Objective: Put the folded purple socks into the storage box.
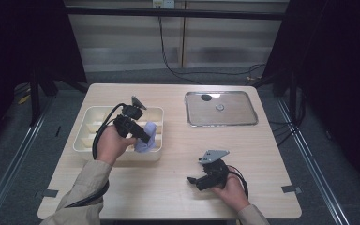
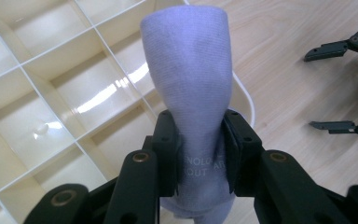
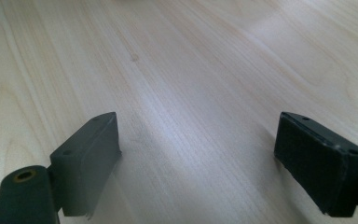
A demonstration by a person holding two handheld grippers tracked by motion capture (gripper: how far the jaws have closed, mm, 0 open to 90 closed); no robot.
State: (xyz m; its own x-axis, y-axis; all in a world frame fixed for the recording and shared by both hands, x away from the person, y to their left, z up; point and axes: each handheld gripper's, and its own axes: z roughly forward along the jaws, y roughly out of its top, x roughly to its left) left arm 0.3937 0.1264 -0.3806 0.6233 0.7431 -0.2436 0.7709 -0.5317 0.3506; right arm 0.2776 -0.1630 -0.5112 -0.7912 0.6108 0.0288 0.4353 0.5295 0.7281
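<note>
My left gripper (image 1: 144,136) is shut on a rolled pale lilac sock (image 1: 146,137), held over the near right corner of a cream divided tray (image 1: 93,123). In the left gripper view the sock (image 2: 193,93) stands up between both pads (image 2: 168,154), with faint white lettering near the grip, and the tray's compartments (image 2: 51,93) lie below. My right gripper (image 1: 193,180) rests low over the bare table at the front right, open, nothing between its pads (image 3: 88,158). The right gripper's jaw tips (image 2: 340,88) also appear at the right edge of the left gripper view.
A shallow metal tray (image 1: 221,108) lies at the table's back right with a small round piece (image 1: 220,107) on it. The wooden tabletop (image 1: 183,150) runs between the two trays. Cables trail on the floor behind the table. Tape marks sit at the front corners.
</note>
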